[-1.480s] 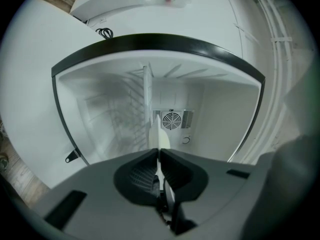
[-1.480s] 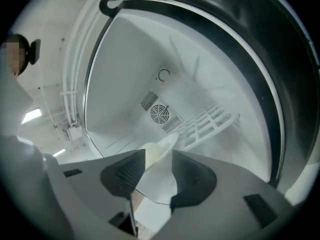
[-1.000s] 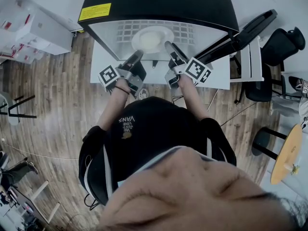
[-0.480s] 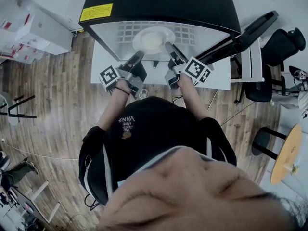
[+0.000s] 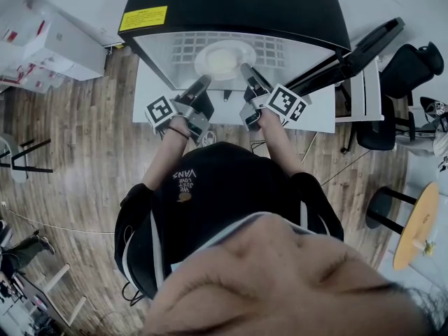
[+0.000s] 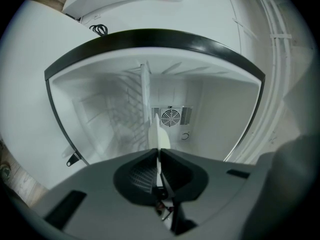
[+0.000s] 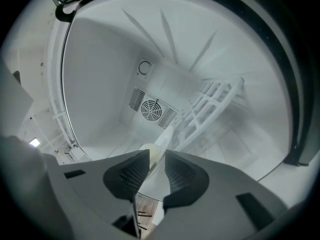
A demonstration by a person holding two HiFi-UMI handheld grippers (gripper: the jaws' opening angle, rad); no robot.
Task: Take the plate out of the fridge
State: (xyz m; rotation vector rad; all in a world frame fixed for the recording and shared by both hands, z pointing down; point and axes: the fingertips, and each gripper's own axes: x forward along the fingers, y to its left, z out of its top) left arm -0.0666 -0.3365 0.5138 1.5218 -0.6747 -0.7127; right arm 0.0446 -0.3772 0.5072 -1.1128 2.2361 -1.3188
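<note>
A white plate [image 5: 222, 58] lies on the wire shelf [image 5: 182, 45] inside the open fridge [image 5: 231, 5]. My left gripper [image 5: 204, 81] is at the plate's left rim. In the left gripper view its jaws [image 6: 158, 151] are shut on the plate [image 6: 159, 134], which shows edge-on. My right gripper [image 5: 245, 67] reaches in at the plate's right rim. In the right gripper view its jaws [image 7: 157, 154] are closing with the plate's edge [image 7: 161, 143] between them, and a gap still shows beside the rim.
The fridge's door [image 5: 364, 44] stands open to the right. A fan grille [image 6: 171, 117] sits in the back wall. A black chair [image 5: 413, 61] and a round yellow table [image 5: 418, 222] are at the right, white boxes [image 5: 49, 40] at the left.
In the head view both grippers stay at the plate's rim. The plate has not moved.
</note>
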